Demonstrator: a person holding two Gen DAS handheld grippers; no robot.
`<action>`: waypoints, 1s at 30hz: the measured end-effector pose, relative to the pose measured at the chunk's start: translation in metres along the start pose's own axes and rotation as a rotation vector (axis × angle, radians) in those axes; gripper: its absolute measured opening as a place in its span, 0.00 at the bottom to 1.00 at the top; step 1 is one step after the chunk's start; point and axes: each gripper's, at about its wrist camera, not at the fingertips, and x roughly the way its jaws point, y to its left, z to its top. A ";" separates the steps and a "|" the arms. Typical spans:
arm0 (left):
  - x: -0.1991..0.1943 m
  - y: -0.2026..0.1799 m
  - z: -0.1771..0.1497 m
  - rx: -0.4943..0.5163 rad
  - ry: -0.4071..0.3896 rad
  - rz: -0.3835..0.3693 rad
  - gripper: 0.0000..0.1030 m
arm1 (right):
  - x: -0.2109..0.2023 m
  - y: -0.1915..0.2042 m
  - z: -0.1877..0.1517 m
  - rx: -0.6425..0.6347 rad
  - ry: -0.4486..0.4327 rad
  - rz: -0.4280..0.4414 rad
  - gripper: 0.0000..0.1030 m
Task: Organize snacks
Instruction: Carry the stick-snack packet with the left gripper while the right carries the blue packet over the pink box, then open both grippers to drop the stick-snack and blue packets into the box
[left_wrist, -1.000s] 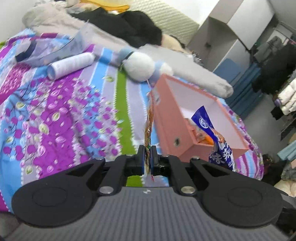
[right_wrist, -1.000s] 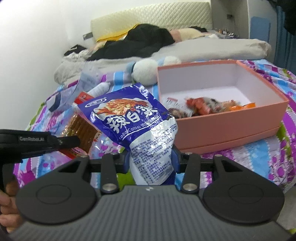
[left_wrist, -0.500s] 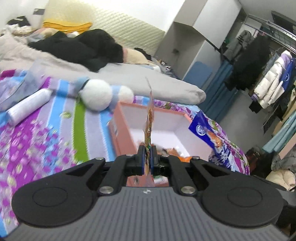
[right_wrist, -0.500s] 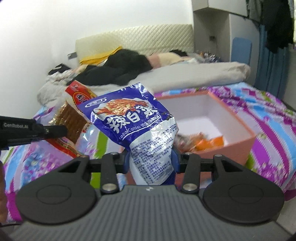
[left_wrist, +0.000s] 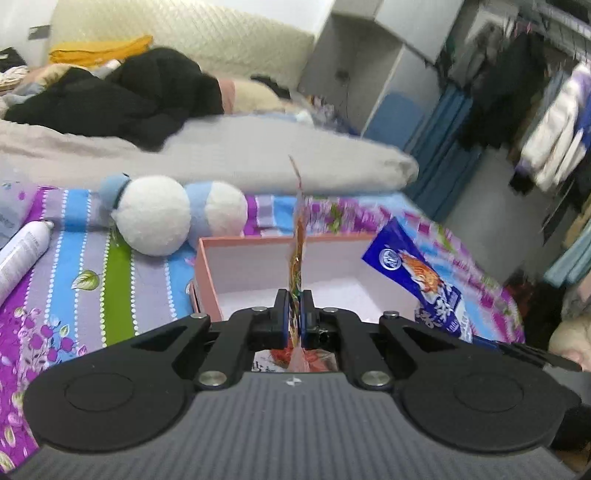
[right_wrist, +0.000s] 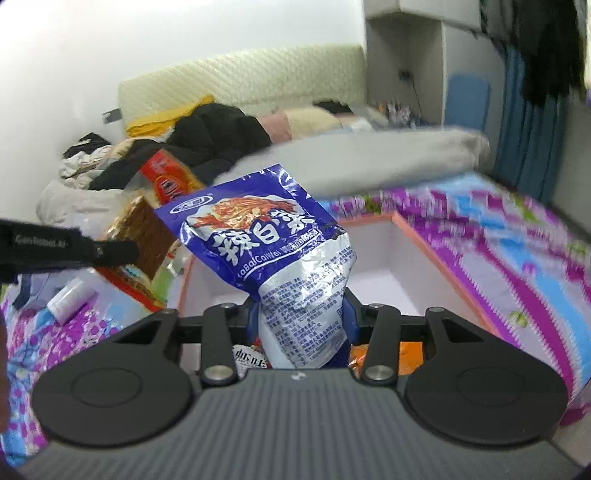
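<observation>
My left gripper (left_wrist: 294, 314) is shut on a thin red and brown snack packet (left_wrist: 297, 236), seen edge-on, held above the near part of the pink box (left_wrist: 207, 266). From the right wrist view that packet (right_wrist: 147, 236) shows its flat side, with the left gripper (right_wrist: 125, 251) reaching in from the left. My right gripper (right_wrist: 301, 314) is shut on a blue and silver snack bag (right_wrist: 269, 243), upright over the pink box (right_wrist: 436, 254). The blue bag (left_wrist: 417, 273) also hangs over the box's right side in the left wrist view. Several snack packets (right_wrist: 388, 354) lie in the box.
The box sits on a bed with a flowered, striped cover (left_wrist: 92, 280). A white and blue plush toy (left_wrist: 155, 214) lies just behind the box, a white tube (left_wrist: 22, 254) to the left. A grey duvet (left_wrist: 221, 155) and dark clothes (left_wrist: 122, 99) fill the back; a clothes rack (left_wrist: 546, 140) stands right.
Both grippers have moved with their packets from beside the box to over it. The box now lies directly under them and the views look further up the bed.
</observation>
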 end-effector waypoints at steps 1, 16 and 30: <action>0.009 0.001 0.001 0.003 0.016 0.009 0.06 | 0.011 -0.004 0.000 0.021 0.030 0.007 0.45; 0.060 0.012 -0.003 -0.026 0.159 0.010 0.14 | 0.088 -0.029 -0.018 0.040 0.219 -0.013 0.77; -0.037 0.000 0.022 0.058 -0.019 0.007 0.84 | 0.024 -0.023 0.014 0.053 0.035 0.010 0.81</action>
